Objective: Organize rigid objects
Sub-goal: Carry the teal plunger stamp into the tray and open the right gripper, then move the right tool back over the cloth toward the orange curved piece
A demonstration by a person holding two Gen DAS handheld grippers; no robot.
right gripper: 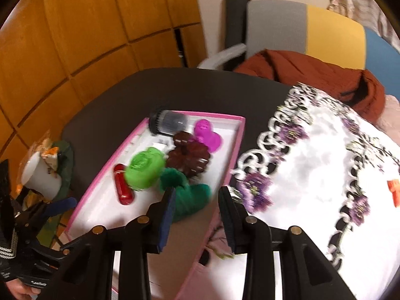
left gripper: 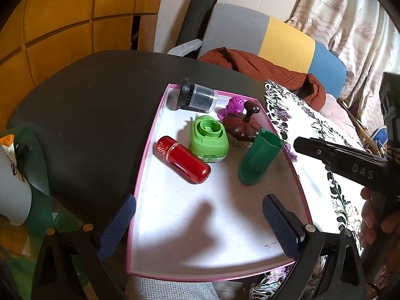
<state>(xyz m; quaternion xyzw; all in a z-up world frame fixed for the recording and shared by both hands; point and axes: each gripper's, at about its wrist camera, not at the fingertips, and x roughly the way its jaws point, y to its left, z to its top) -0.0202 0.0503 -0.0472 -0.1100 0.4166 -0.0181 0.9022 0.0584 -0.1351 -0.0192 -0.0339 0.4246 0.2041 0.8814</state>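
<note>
Table: my dark table [left gripper: 82, 115] carries one pink-rimmed tray [left gripper: 147, 165] and one floral cloth [right gripper: 312, 175].
Tray: six things, bunched at its far end.
Six, one each: red case [left gripper: 183, 159], lime dispenser [left gripper: 208, 137], green holder [left gripper: 260, 158], black-capped jar [left gripper: 196, 98], brown lid [left gripper: 241, 125], purple piece [left gripper: 233, 106].
Right view only: an orange bit [right gripper: 395, 190] on the cloth; this view is blurred.
Left view only: my right claw's body from the side.
Left claw [left gripper: 197, 225]: fingers apart, empty, over the tray's near end.
Right claw [right gripper: 197, 212]: fingers apart, empty, near the green holder.
</note>
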